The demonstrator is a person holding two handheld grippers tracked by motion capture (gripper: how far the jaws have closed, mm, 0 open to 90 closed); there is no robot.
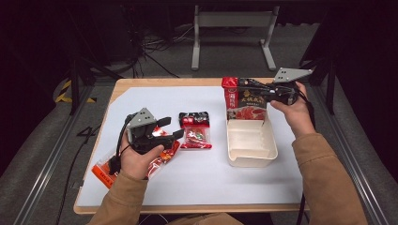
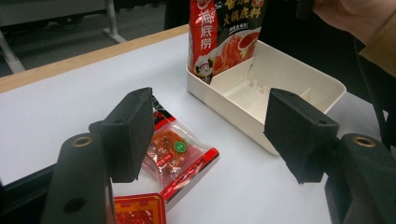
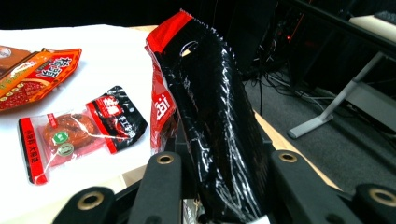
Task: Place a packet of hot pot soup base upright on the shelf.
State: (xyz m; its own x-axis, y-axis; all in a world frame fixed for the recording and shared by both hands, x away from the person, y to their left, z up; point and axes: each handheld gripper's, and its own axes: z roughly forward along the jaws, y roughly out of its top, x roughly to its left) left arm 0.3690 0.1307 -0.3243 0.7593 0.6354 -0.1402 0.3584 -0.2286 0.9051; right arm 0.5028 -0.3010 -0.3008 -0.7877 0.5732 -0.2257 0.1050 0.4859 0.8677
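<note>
Red-black sauce pouch (image 1: pixel 245 99) upright in cream tray (image 1: pixel 252 157).

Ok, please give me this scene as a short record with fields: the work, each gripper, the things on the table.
work: putting a tall red and black pouch into the white tray
right gripper: jaws on both sides of the pouch, near its top; grip cannot be told
pouch: upright, its lower end at the far end of the tray
left gripper: open, holding nothing, above the orange packet
small snack packet: flat on the white mat, between orange packet and tray
tray: otherwise empty
</note>
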